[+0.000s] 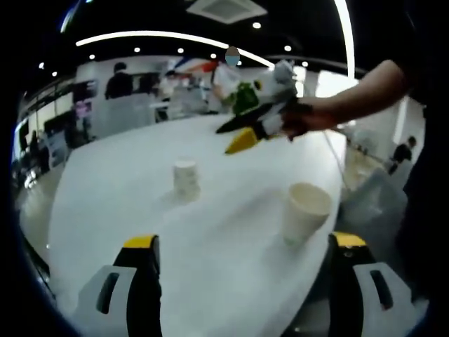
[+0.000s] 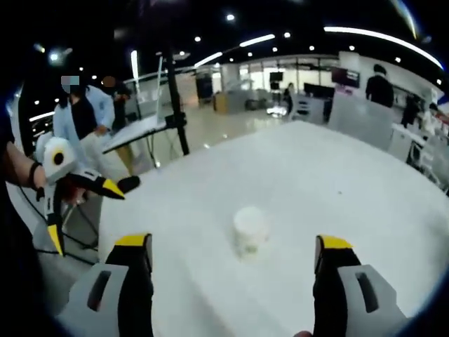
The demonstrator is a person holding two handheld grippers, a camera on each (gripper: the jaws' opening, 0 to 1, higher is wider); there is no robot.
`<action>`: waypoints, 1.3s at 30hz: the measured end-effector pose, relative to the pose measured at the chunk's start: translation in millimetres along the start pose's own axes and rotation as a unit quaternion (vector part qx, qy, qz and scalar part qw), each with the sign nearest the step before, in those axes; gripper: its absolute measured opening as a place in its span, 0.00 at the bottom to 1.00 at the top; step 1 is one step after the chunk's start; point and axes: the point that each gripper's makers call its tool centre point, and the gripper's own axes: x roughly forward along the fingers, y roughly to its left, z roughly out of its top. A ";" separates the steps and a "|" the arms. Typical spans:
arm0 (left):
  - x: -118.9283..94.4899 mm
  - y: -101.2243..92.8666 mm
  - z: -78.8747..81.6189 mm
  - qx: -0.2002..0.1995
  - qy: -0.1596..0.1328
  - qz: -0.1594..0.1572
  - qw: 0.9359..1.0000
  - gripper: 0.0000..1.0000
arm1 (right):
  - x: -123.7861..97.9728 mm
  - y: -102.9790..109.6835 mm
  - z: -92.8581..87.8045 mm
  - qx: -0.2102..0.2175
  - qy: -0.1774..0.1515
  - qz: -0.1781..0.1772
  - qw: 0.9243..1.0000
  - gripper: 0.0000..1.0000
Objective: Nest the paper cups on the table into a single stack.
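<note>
Two paper cups stand apart on the white counter [image 1: 140,189]: an upside-down cup [image 1: 186,179] at frame centre and an upright cup [image 1: 305,210] lower right. Nothing is nested yet. The left tool [image 1: 242,246] and right tool [image 2: 231,249] are both spread, empty.

My left gripper view looks forward and slightly down across the white bench [image 1: 140,168] from its near edge, its own jaws rising wide apart at 7 and 5 o'clock; an upright cup [image 1: 306,210] stands near at 4 o'clock, and the right gripper [image 1: 242,137] enters at 1 o'clock. My right gripper view faces the bench from another side, low and close. Both views share the upside-down cup [image 2: 250,229], and the left gripper [image 2: 77,193] shows at 9 o'clock.
</note>
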 end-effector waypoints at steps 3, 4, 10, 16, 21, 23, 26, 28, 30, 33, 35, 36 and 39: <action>-1.6 3.0 -0.7 -0.006 -0.001 0.006 1.000 0.98 | 10.1 -5.1 -2.5 0.000 0.011 0.000 1.000 0.92; -1.7 2.9 -0.7 -0.007 -0.001 0.006 1.000 0.98 | 13.1 -6.5 -2.7 0.000 0.012 0.000 1.000 0.92; -3.4 4.7 -3.0 -0.011 -0.001 0.009 1.000 0.98 | 31.7 -10.9 -5.3 -0.012 0.027 0.004 1.000 0.88; -4.2 5.6 -6.6 -0.016 0.000 0.011 1.000 0.98 | 46.7 -13.6 -4.3 -0.016 0.031 0.010 0.999 0.82; -4.2 6.9 -7.9 -0.021 -0.002 0.015 1.000 0.98 | 59.7 -17.6 -10.2 -0.032 0.044 0.009 0.998 0.75; -4.1 7.1 -8.3 -0.023 -0.002 0.016 1.000 0.98 | 63.5 -20.5 -11.5 -0.030 0.045 0.009 0.999 0.73; -4.3 7.4 -7.7 -0.020 -0.003 0.019 1.000 0.98 | 68.9 -21.6 -12.7 -0.026 0.046 0.009 0.999 0.70; -3.8 7.4 -7.4 -0.023 -0.004 0.019 1.000 0.98 | 72.7 -21.6 -13.9 -0.028 0.048 0.011 0.998 0.68; -3.6 7.6 -7.6 -0.024 -0.004 0.021 0.999 0.98 | 75.5 -22.4 -15.7 -0.032 0.050 0.013 0.998 0.65; -3.2 7.1 -7.8 -0.025 -0.003 0.021 0.999 0.98 | 78.8 -22.9 -17.1 -0.032 0.053 0.014 0.998 0.62; -3.2 7.3 -8.0 -0.027 -0.003 0.022 0.999 0.98 | 80.7 -22.4 -18.1 -0.034 0.055 0.015 0.998 0.61; -3.2 7.5 -8.2 -0.028 -0.004 0.022 0.999 0.98 | 81.1 -22.1 -18.3 -0.036 0.056 0.016 0.998 0.60; -2.7 7.0 -9.3 -0.030 -0.002 0.022 0.999 0.98 | 83.6 -22.4 -21.4 -0.037 0.062 0.019 0.997 0.57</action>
